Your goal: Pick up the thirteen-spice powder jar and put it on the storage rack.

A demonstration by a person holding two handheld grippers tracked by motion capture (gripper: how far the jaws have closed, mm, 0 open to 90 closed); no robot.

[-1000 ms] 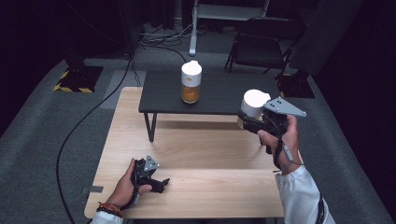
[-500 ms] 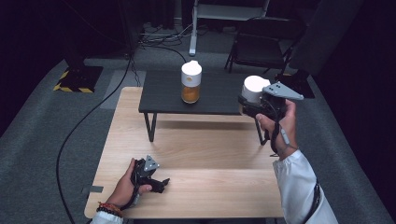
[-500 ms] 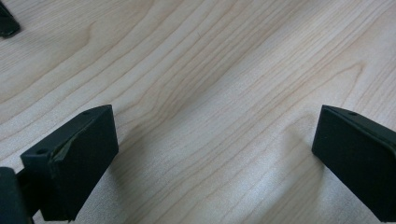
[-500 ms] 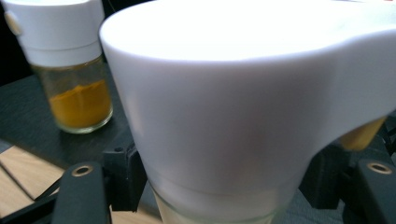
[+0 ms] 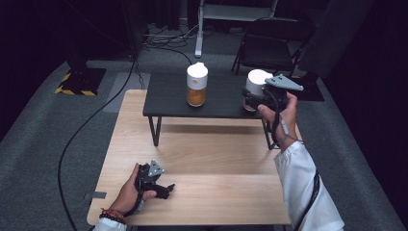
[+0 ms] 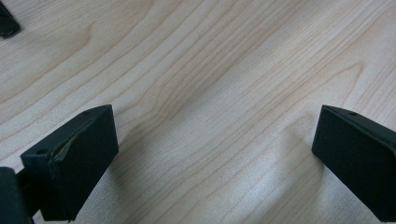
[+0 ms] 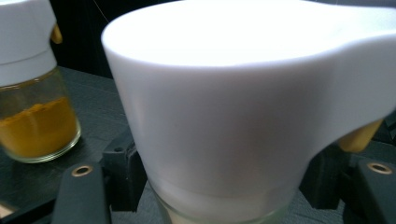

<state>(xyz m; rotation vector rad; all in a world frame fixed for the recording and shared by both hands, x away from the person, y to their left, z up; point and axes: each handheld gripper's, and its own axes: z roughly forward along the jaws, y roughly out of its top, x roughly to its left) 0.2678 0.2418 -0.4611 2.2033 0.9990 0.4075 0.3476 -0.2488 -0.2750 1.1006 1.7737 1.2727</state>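
Observation:
In the high view my right gripper (image 5: 252, 98) is shut on a jar with a big white cap (image 5: 256, 82), upright over the right end of the small black table (image 5: 168, 101). The right gripper view has that white cap (image 7: 233, 116) close up, my black jaws on either side of the glass below it. A second white-capped jar of orange powder (image 5: 197, 86) stands on the black table to its left, also seen as the orange jar (image 7: 32, 121). My left gripper (image 5: 166, 187) rests open on the wooden table (image 5: 216, 154), with nothing between its fingers (image 6: 70, 158).
The low black table stands across the far part of the wooden table. A black cable (image 5: 91, 125) runs over the grey carpet on the left. A dark folding chair (image 5: 269, 48) stands beyond the tables. Bare wood lies between my two hands.
My right hand has carried the white-capped jar farther away, from beside the black table's right end to over it. The left hand and gripper have not moved.

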